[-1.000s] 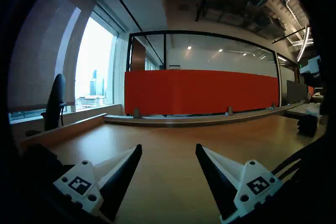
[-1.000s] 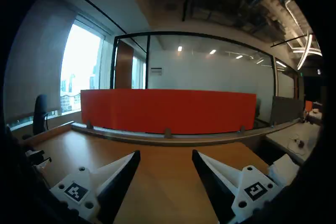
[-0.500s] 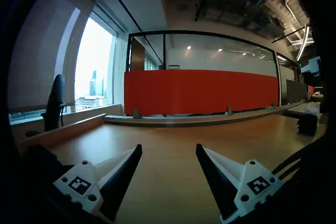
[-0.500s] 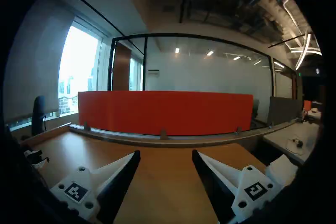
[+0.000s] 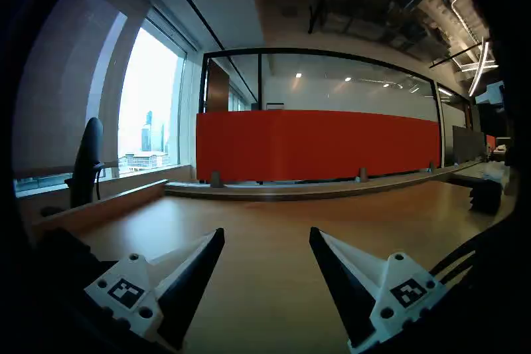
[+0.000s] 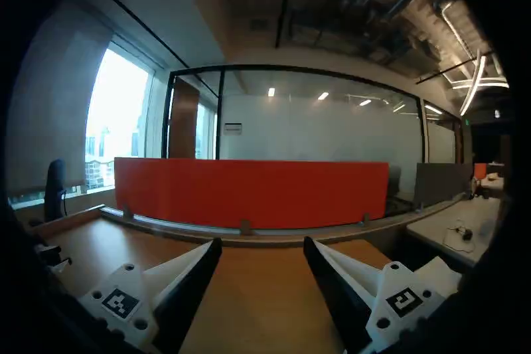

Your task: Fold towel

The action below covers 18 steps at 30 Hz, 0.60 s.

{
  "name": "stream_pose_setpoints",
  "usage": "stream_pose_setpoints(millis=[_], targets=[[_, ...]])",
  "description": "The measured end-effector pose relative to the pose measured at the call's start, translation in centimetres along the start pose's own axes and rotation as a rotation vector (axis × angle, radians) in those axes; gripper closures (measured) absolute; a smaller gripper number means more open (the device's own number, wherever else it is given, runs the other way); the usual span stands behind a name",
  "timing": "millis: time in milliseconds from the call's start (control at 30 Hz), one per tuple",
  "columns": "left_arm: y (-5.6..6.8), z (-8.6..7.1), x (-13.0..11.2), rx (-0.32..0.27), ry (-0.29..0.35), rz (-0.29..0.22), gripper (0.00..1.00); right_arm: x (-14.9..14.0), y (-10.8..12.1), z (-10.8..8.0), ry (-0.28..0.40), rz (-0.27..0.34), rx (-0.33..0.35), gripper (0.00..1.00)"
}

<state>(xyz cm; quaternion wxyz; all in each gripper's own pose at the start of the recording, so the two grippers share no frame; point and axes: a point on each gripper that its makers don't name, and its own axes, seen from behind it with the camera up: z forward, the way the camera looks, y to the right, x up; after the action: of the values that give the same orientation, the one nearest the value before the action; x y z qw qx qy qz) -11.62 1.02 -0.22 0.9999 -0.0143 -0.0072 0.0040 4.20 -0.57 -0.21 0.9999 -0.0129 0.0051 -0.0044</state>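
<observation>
Hovering above the desk [image 5: 265, 301], my left gripper [image 5: 265, 231] and right gripper [image 6: 262, 241] gaped empty; orange divider [image 5: 318, 145] stood at twelve o'clock.

Both views look level from just above the light-brown wooden desk [image 5: 265, 267] toward the shared red rectangular partition [image 5: 318, 145] at 12 o'clock.

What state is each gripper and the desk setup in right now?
left gripper: open, jaws empty, over the wooden desk.
right gripper: open, jaws empty.
orange divider panel: upright along the desk's far edge.
office chair: upright.
</observation>
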Motion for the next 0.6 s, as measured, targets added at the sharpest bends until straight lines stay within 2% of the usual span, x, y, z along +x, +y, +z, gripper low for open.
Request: stream_pose_setpoints(millis=[367,600], targets=[[0.1,0.1,-0.1,0.000,0.000,0.000,0.05,-2.7,0.3,0.1,0.009,0.042,0.007,0.05],[0.1,0.1,-0.1,0.000,0.001,0.000,0.05,-5.7,1.3,0.1,0.011,0.035,-0.019,0.05]])
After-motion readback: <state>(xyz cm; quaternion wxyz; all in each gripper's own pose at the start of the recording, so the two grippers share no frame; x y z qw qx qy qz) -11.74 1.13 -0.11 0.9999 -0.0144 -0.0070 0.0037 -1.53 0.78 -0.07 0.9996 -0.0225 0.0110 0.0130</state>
